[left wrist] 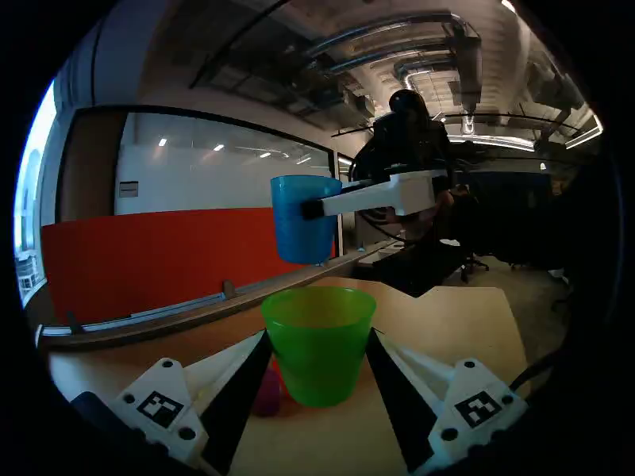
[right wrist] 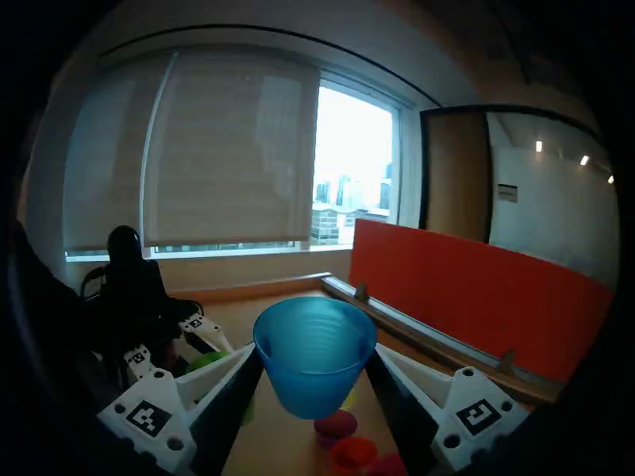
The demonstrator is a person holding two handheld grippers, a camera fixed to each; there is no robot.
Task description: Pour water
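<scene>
- Left gripper view: the left gripper is clamped on a green cup, one dark finger pressing each side of it. The cup stands upright, its base at or just above the wooden table; I cannot tell which.
- A small purple thing lies on the table just beside the green cup.
- Beyond and higher up, the right gripper grips a blue cup in the air, roughly upright, in front of an orange partition. A person in dark clothes holds that gripper.
- Whether either cup has water in it cannot be made out.
- Right gripper view: the blue cup sits squeezed between the right gripper's two fingers, mouth upward, above the table.
- Below it on the table are a magenta cup and an orange-red cup, close together.
- To the lower left, the left gripper and part of the green cup show in front of a dark sleeve.
</scene>
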